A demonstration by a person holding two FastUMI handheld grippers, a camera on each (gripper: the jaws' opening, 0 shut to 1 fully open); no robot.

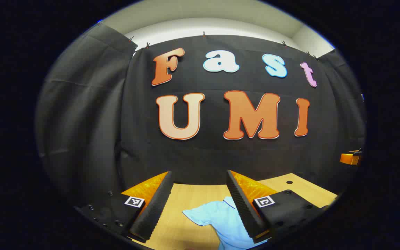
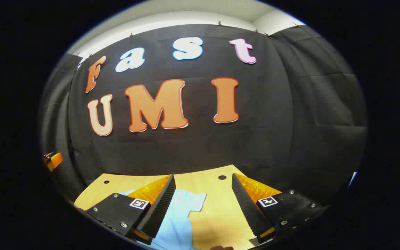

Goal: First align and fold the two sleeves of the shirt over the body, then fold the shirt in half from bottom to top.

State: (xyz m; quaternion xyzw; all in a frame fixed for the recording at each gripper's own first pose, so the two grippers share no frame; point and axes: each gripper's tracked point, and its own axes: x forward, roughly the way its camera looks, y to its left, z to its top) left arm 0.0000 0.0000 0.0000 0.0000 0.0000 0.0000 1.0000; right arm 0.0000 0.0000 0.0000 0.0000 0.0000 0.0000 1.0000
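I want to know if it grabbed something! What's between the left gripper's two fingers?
Nothing is held. In the left gripper view, the open left gripper frames bare wooden table and part of the light blue shirt lying below.

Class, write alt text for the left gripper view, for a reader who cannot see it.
The left gripper, jaws open and empty, hangs above a light blue short-sleeved shirt lying on a pale wooden table. One sleeve lies spread out between the fingers. Black cloth walls the booth behind.
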